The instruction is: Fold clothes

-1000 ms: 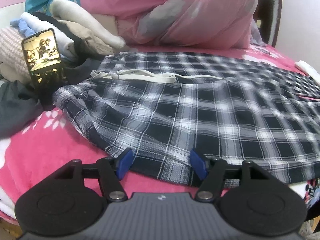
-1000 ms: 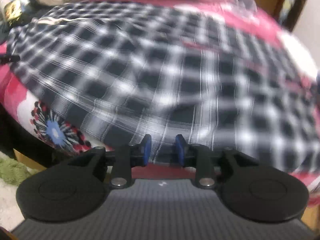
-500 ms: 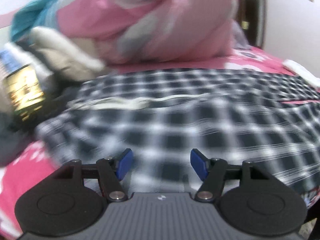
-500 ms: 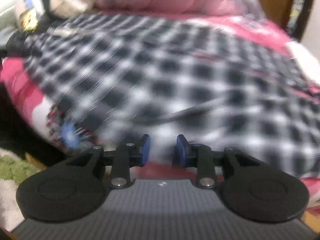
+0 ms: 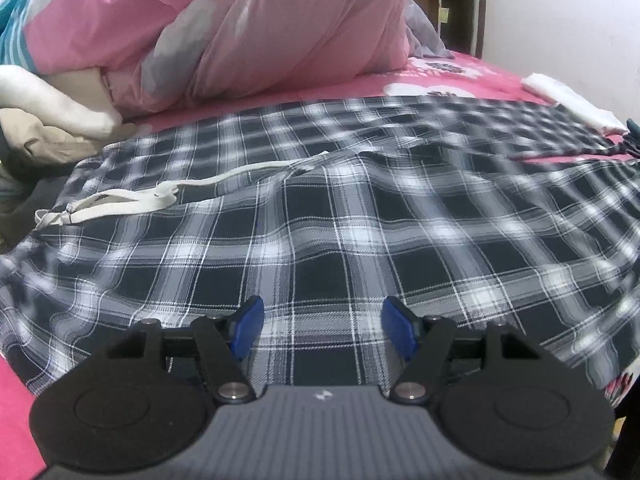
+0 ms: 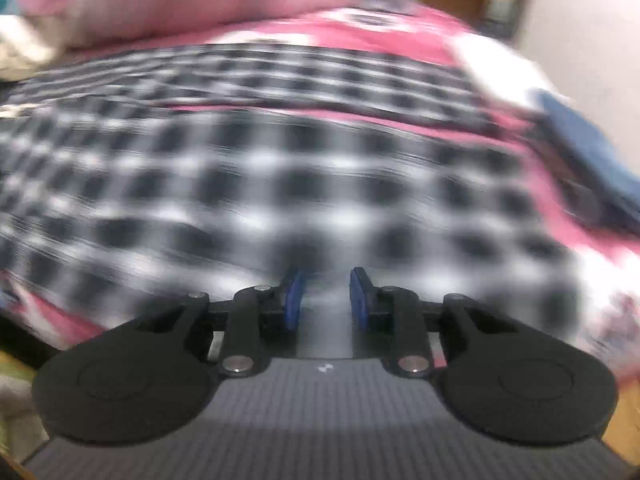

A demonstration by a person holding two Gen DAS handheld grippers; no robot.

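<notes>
Since a second ago we have pushed both grippers in over the plaid pajama pants (image 5: 320, 216), so the phone that stood beyond the waistband has slipped out of the left wrist view. Our left gripper (image 5: 319, 330) hovers over the near edge of the pants with its jaws spread wide, gripping nothing. Our right gripper (image 6: 324, 300) sits over the leg portion, jaws parted with a narrower gap; that view is too blurred to say whether any cloth lies between them. The pants lie spread flat on the pink bed (image 5: 460, 76), their white drawstring (image 5: 160, 196) trailing across the waistband, in front of the pink quilt (image 5: 260, 32). We judge folding has barely begun: no fold shows yet, and every fold remains to be made.
</notes>
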